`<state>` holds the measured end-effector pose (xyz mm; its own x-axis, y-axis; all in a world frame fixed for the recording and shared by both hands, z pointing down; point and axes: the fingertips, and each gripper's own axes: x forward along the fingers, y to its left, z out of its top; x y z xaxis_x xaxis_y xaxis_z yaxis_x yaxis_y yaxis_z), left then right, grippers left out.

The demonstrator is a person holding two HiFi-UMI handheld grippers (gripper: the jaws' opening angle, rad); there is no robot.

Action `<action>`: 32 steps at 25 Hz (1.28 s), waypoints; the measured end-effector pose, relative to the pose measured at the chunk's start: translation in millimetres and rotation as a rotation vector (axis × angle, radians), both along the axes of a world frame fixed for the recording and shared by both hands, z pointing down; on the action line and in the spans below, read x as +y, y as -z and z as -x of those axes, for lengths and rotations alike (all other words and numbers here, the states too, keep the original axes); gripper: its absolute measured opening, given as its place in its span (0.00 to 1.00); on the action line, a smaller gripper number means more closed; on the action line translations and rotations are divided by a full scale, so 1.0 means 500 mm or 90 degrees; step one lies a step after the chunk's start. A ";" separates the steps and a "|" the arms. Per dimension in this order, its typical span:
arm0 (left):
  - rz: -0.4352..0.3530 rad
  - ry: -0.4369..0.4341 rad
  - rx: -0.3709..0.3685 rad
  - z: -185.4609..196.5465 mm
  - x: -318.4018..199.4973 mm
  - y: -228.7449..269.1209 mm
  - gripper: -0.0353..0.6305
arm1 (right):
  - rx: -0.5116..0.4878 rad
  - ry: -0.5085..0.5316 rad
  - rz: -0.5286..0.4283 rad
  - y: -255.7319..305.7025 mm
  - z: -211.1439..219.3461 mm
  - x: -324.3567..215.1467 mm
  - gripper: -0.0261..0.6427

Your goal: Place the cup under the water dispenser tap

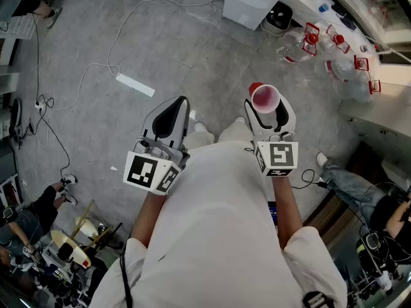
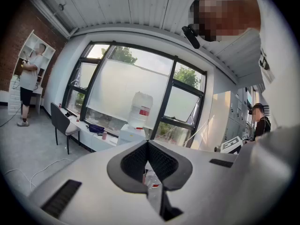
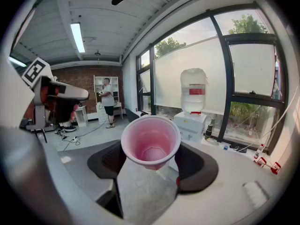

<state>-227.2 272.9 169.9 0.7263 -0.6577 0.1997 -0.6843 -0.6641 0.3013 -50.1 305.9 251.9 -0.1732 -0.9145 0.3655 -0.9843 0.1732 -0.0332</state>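
As seen from the head view, the person stands over a grey floor (image 1: 96,31) with a gripper in each hand. The left gripper (image 1: 174,111) has its dark fingers pressed together and carries nothing; its marker cube (image 1: 149,172) faces the camera. The right gripper (image 1: 266,113) pinches a pink cup (image 1: 264,97), held in the air in front of the person with its open mouth toward the camera. The white water dispenser (image 1: 247,2) stands at the top edge, well apart from the cup. Clear bottles (image 1: 302,43) with red fittings are grouped near it on the right. A white cable (image 1: 128,24) runs across the floor.

Left gripper view: the two fingers (image 2: 133,162) meet at their tips, with nothing between them. Beyond them the dispenser, topped by its large bottle (image 2: 142,108), stands on a low desk (image 2: 89,137) under the window (image 2: 126,93). A chair (image 2: 63,123) stands near the desk's left end.

Right gripper view: the cup (image 3: 151,142) sits between the widely set fingers (image 3: 199,168), one dark pad on either side of it, and its inside is empty. The dispenser (image 3: 191,121) is farther off, behind and to the right of the cup, on the desk below the window. The left gripper (image 3: 70,93) shows at the left edge.
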 end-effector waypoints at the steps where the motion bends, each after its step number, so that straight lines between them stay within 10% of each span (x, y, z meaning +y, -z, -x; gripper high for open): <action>1: -0.002 0.001 0.002 -0.010 0.009 0.001 0.06 | -0.005 0.000 -0.006 0.016 -0.006 0.017 0.54; 32: -0.016 0.035 -0.029 -0.351 0.129 0.013 0.06 | -0.072 0.037 -0.066 0.105 -0.323 0.122 0.54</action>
